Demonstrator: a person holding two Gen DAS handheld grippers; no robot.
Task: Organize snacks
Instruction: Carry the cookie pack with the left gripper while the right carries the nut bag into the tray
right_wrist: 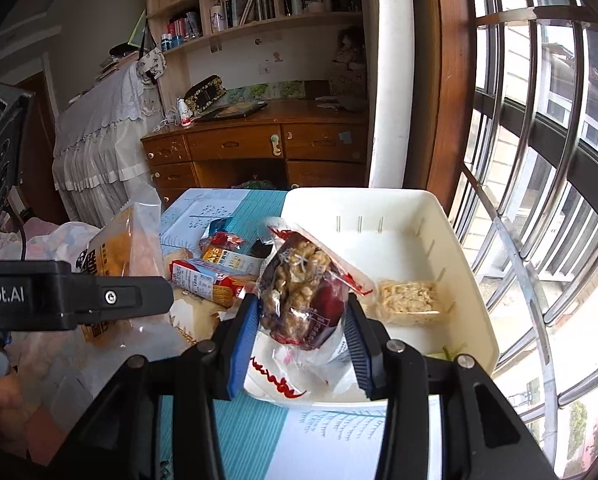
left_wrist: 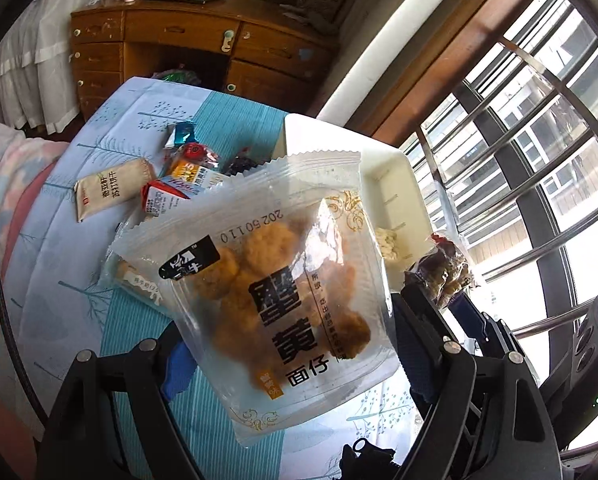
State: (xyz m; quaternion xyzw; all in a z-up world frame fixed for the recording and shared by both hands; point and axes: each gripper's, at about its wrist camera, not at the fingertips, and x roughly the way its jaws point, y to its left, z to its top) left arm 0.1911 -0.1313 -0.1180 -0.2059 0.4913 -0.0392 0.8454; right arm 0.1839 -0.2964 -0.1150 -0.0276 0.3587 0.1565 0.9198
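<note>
A clear pouch of fried orange snack balls (left_wrist: 283, 300) is being pinched across its width by the widely spread left gripper (left_wrist: 295, 344), lifted above the blue patterned tablecloth (left_wrist: 79, 280). A red-trimmed packet of walnuts and dates (right_wrist: 303, 292) is being clamped between the blue pads (right_wrist: 243, 340) of the right gripper (right_wrist: 299, 344), hanging over the near rim of the white bin (right_wrist: 475, 308). Inside the bin, one puffed rice bar (right_wrist: 409, 300) is lying. Loose snack packets (right_wrist: 219, 268) are left heaped beside it. The carrying step appears to be in hand; next, each packet would need to be brought over the bin's open floor and released.
</note>
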